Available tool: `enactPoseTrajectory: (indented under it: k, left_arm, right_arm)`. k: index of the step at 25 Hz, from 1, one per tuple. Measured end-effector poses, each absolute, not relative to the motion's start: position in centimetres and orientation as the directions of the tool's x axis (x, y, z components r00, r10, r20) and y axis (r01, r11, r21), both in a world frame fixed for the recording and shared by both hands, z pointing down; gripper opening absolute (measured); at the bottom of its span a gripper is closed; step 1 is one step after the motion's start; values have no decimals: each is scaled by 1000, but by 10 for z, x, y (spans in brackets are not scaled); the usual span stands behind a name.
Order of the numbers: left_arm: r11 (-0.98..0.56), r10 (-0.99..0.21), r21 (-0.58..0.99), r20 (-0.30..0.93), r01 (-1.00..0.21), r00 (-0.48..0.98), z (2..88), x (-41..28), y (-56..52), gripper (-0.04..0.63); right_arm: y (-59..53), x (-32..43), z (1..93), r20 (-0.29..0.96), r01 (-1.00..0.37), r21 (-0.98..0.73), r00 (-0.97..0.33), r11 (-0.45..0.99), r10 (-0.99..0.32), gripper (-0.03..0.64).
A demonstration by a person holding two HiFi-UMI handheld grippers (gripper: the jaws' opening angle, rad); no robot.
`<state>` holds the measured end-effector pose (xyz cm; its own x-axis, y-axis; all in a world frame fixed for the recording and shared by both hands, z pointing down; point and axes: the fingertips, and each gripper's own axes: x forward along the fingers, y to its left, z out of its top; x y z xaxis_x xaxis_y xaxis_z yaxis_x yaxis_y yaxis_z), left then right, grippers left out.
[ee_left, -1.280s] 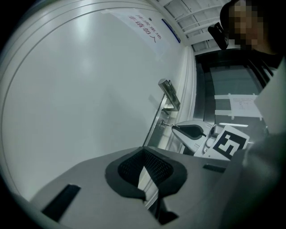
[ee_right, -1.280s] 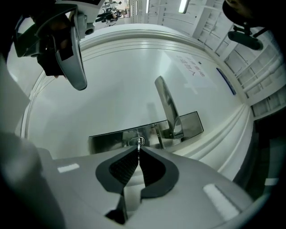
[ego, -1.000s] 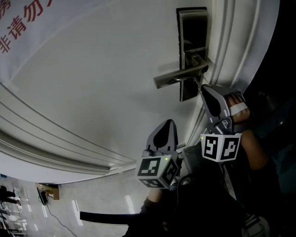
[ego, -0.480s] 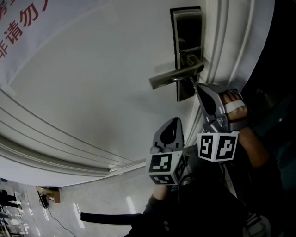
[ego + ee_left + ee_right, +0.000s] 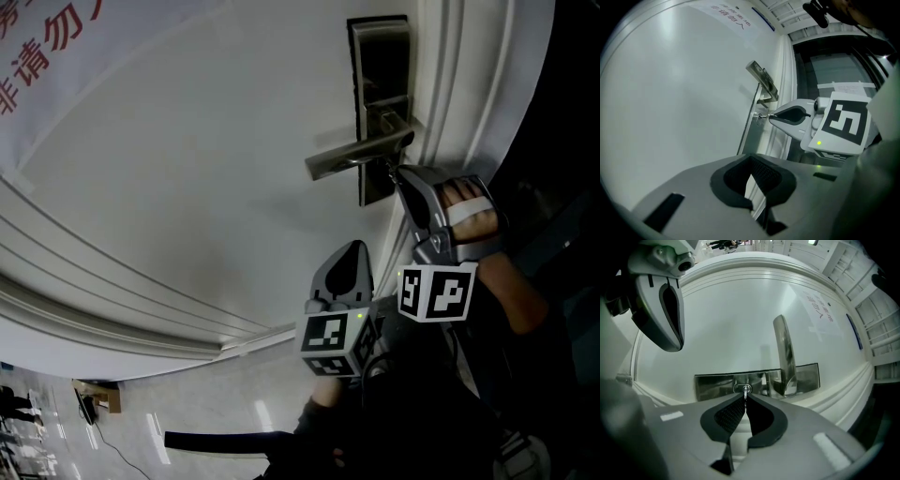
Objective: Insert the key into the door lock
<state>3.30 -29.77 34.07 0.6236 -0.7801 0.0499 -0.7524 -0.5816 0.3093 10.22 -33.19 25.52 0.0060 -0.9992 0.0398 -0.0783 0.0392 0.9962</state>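
In the head view, the right gripper (image 5: 403,176) is seen at the lock (image 5: 382,56), just under the handle (image 5: 356,159) at upper right. The left gripper (image 5: 347,253) is seen lower, apart from the door (image 5: 187,169). In the left gripper view, its jaws are pressed together on nothing. In the right gripper view, the key (image 5: 746,391) is pinched between closed jaws, its tip at the keyhole (image 5: 738,388).

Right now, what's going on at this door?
A person is working a key into a door lock with two hand-held grippers. The right gripper is shut on the key, whose tip sits at the keyhole cylinder in the metal lock plate, beside the lever handle. How far in it is cannot be told. The left gripper is shut and empty, held away from the lock.
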Motion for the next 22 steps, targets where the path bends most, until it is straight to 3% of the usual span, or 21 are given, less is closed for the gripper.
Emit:
enactPoseTrajectory:
  k: [22]
  left_arm:
    - [-576, -776, 335, 63, -746, 628, 345, 27, -300, 0]
  right_arm:
    - [-334, 102, 255, 40, -77, 996, 12, 39, -999, 12]
